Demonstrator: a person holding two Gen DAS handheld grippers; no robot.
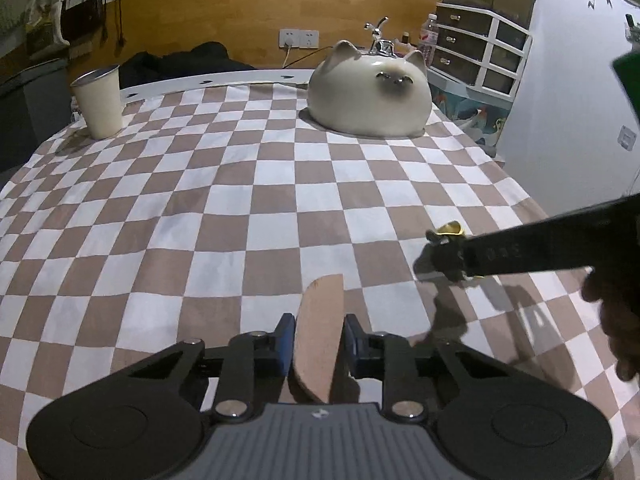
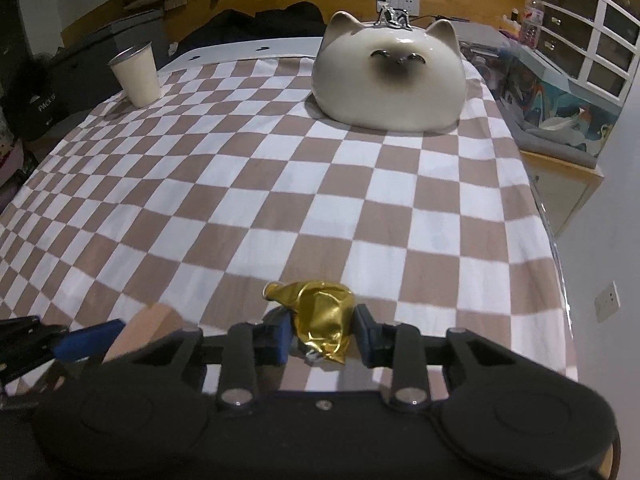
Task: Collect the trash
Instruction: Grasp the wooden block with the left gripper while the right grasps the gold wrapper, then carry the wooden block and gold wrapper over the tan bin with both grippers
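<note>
Trash sits in both grippers at this moment, each piece caught low over the checkered cloth that covers the desk. The left gripper has its blue fingers closed narrow on a flat tan cardboard piece, held on edge so that its thin faces meet the pads; that is probably why the piece stands upright rather than lying flat, where the fingers could not get under it. The right gripper straddles a crumpled gold foil wrapper, its fingers drawn in around the foil; the left one seems to touch it, while a slim gap may remain at the right one, so I cannot tell whether the grip is firm. Both tools point steeply down at the cloth, which suits picking small litter off a soft surface.

At the far left stands a cream cup, open at the top, a likely place for the scraps, though that is a guess. A cat-shaped ceramic ornament sits at the far end, well apart from the work.
</note>
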